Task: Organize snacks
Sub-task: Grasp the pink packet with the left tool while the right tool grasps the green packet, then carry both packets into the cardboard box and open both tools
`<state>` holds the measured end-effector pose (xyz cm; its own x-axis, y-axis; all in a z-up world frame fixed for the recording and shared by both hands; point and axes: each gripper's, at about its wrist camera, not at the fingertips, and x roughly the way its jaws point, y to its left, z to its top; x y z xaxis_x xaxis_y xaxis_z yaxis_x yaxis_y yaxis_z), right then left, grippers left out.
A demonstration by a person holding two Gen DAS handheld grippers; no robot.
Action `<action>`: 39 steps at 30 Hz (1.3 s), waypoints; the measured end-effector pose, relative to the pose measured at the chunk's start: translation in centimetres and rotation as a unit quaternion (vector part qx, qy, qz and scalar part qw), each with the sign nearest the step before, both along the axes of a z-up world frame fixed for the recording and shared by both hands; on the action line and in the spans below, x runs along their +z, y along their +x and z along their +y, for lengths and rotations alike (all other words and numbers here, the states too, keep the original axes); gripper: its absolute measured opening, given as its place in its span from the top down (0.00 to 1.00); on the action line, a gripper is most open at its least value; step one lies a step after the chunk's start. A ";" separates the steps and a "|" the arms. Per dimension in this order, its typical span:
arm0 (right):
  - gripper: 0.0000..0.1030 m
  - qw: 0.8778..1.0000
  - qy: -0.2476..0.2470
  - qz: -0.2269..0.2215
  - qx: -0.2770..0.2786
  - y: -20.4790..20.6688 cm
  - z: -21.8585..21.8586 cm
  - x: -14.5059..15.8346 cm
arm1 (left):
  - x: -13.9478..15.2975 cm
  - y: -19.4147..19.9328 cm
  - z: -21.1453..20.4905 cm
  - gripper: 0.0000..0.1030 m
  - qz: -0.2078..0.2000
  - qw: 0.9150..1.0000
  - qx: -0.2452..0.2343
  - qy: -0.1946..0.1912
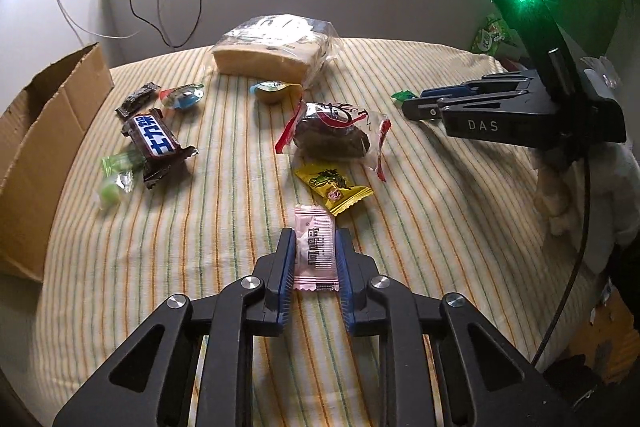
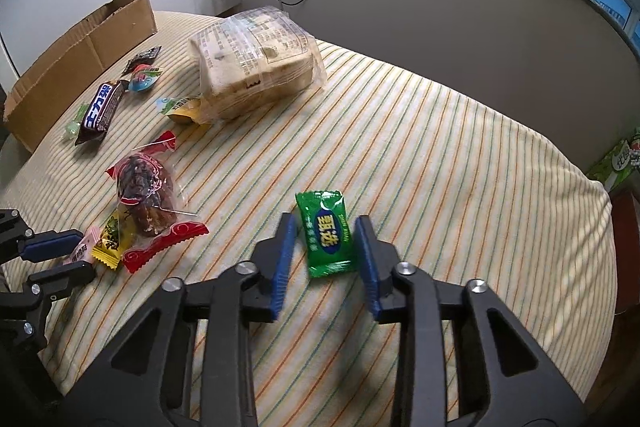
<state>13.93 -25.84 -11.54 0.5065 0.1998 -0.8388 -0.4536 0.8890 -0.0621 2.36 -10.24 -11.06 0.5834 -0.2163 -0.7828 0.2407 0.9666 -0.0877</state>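
left tool [image 1: 315, 241]: narrow, pads touching pink candy packet [image 1: 314, 251] | right tool [image 2: 325, 242]: wide, straddling green candy packet [image 2: 326, 233] | advice: close squarely on packet middles, lift clear of striped cloth [image 2: 440, 187]

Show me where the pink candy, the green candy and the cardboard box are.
pink candy [image 1: 315, 247], left wrist view, middle of wrapper.
green candy [image 2: 329, 233], right wrist view, printed label.
cardboard box [image 1: 44, 131], left wrist view, inner wall.
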 end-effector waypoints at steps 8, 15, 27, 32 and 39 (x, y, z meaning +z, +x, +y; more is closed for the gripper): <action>0.78 1.000 0.002 -0.003 -0.007 -0.2 -0.1 0.4 | 0.4 -0.3 1.3 0.83 -0.005 1.000 0.015 -0.013; 0.78 1.000 0.004 -0.017 -0.005 -0.5 0.4 1.7 | 1.4 -0.2 3.0 0.83 -0.013 0.999 0.033 -0.030; 0.78 0.999 0.026 -0.044 0.019 -1.0 4.6 4.8 | 3.6 -0.1 7.4 0.83 -0.045 0.995 0.076 -0.052; 0.78 0.997 0.041 -0.048 0.042 -0.9 7.6 5.7 | 4.4 -0.1 10.1 0.83 -0.058 0.992 0.100 -0.053; 0.78 0.994 0.065 -0.048 0.074 -1.1 12.1 6.7 | 5.6 -0.3 13.5 0.83 -0.078 0.986 0.136 -0.048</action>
